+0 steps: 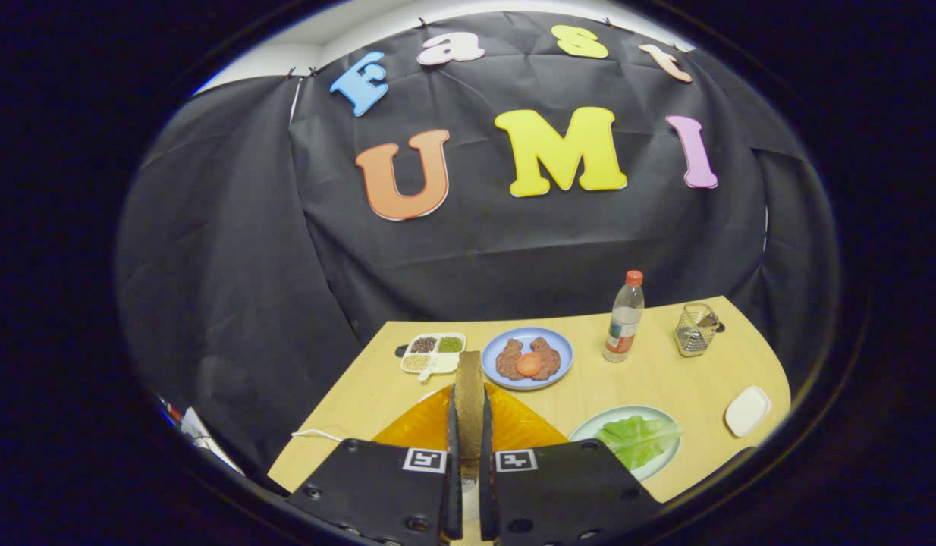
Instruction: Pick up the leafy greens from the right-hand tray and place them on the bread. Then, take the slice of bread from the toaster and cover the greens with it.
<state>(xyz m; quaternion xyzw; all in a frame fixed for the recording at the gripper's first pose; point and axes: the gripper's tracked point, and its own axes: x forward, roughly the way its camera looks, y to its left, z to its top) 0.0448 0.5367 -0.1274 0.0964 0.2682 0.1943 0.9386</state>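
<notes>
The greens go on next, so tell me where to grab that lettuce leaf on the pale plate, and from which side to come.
Probably from above, pinching the crinkled edge of the lettuce leaf, since it lies flat on the plate with nothing to get under. The gripper is shut on a bread slice, so free that first.

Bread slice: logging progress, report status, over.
Gripper shut on bread slice, held upright. Lettuce on its plate, beside the fingers. Nothing in the way.
</notes>
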